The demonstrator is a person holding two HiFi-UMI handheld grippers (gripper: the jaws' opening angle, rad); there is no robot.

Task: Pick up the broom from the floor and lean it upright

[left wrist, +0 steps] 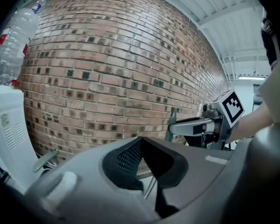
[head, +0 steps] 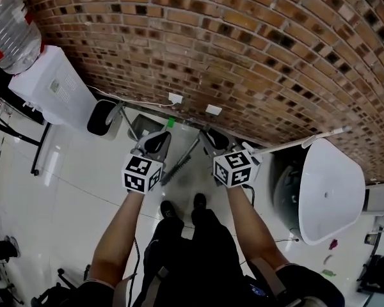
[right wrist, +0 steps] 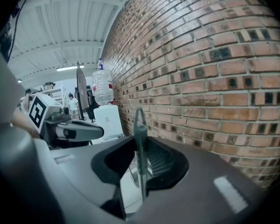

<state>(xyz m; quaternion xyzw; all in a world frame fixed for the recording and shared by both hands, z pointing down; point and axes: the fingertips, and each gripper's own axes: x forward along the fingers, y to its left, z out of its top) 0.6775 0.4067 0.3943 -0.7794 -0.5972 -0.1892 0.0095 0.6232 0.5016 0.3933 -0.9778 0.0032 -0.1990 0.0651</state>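
Note:
The broom [head: 179, 165] stands slanted in front of the brick wall [head: 243, 50], with its brush end low near the floor. Its green handle tip [right wrist: 140, 129], which has a hanging loop, rises between the jaws of my right gripper [right wrist: 140, 143], and they are shut on it. In the head view my right gripper [head: 208, 137] is just right of my left gripper [head: 159, 137]. In the left gripper view the left gripper [left wrist: 141, 142] points at the wall, its jaw tips together and nothing between them. That view also shows the green handle tip [left wrist: 171, 123] at the right gripper.
A white water dispenser [head: 54, 88] with a large bottle [head: 9, 31] stands at the left against the wall. A black round object [head: 102, 117] lies beside it. To the right are a big white tub-like shape [head: 329, 190] and a white pole [head: 301, 142]. My shoes [head: 169, 210] are below the grippers.

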